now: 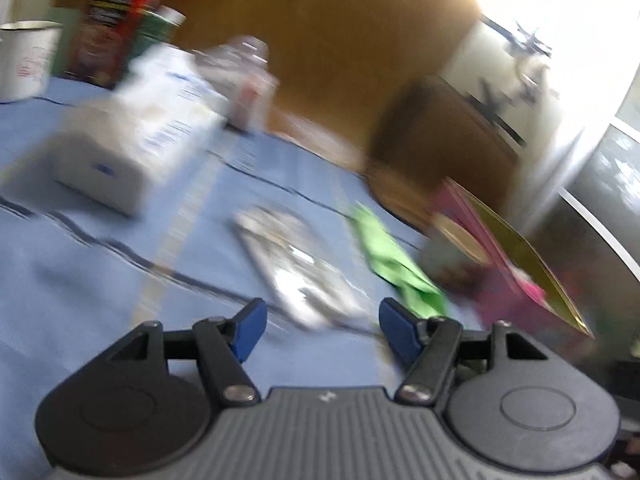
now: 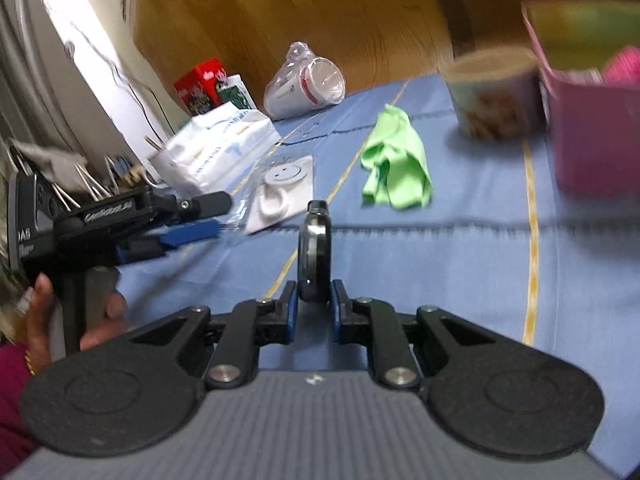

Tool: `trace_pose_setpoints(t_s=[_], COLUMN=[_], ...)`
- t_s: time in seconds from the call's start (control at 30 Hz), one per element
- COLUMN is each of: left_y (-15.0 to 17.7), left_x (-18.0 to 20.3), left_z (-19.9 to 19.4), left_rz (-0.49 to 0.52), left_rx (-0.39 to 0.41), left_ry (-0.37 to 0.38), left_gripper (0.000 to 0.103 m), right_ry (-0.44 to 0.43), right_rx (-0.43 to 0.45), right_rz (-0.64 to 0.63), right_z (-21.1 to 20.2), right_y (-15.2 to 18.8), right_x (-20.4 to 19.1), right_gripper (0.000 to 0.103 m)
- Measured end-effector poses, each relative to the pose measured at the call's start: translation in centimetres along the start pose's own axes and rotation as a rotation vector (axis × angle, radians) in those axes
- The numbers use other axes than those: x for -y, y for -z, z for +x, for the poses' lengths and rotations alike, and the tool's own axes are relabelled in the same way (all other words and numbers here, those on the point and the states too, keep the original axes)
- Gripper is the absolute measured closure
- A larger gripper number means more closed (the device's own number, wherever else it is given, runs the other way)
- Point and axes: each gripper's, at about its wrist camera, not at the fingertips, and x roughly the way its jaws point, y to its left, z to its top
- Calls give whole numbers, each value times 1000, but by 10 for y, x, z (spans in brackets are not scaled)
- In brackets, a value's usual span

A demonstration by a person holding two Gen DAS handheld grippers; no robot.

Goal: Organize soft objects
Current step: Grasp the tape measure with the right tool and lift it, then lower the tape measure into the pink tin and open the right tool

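My right gripper (image 2: 314, 308) was clamped on a dark round thing (image 2: 315, 256), left gripper (image 1: 322, 330) apart; blur w/ fast swing risked missing the green cloth (image 2: 394, 158), hitting the pink box (image 2: 596, 136).

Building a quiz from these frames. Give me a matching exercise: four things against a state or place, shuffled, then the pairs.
Things:
1. green cloth
2. right gripper
3. left gripper
4. pink box

States or places:
A. open, holding nothing
B. crumpled on the blue tablecloth
C. shut on a small dark object
D. standing at the far right, lid up

Pairs: 1-B, 2-C, 3-A, 4-D
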Motion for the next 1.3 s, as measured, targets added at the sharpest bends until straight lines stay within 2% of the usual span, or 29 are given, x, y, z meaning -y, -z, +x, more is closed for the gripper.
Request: trace_pose_setpoints(t_s=[0.1, 0.17, 0.27, 0.37, 0.5, 0.63, 0.7, 0.73, 0.8, 0.87, 1.0, 1.13, 1.3], left_y=[8, 12, 19, 26, 25, 20, 21, 22, 25, 25, 12, -13, -33], left_x=[29, 41, 49, 58, 55, 47, 47, 49, 56, 64, 94, 143, 202], left_z=[8, 17, 32, 34, 35, 46, 51, 53, 54, 54, 53, 61, 94], left_rz=[54, 58, 32, 47, -10, -97, -120, -126, -101, -71, -1, 116, 263], left_rx=[-76, -130, -204, -218, -241, -266, -275, -285, -287, -287, -262, -219, -193], left_ry=[32, 56, 109, 125, 176, 249, 277, 294, 282, 290, 348, 402, 422], left_gripper=[39, 39, 38, 30, 21, 21, 28, 35, 49, 52, 52, 52, 50], right_ry=[-6, 35, 122, 163, 177, 205, 207, 208, 242, 292, 362, 460, 556], right_rx=[10, 35, 70, 88, 100, 121, 132, 140, 173, 206, 329, 471, 591], right_rz=[-5, -50, -166, -208, -202, -236, -258, -270, -319, -369, -416, -456, -416], right_z=[-8, -17, -20, -13, -12, -14, -18, -19, -22, -26, -46, -65, -79], right_y=[5, 9, 19, 21, 21, 27, 32, 34, 39, 43, 42, 28, -5], right_x=[-1, -4, -17, -24, -19, -21, -26, -30, -39, -46, -48, -40, -5], right_gripper=[81, 71, 70, 69, 68, 71, 83, 84, 84, 84, 84, 84, 83])
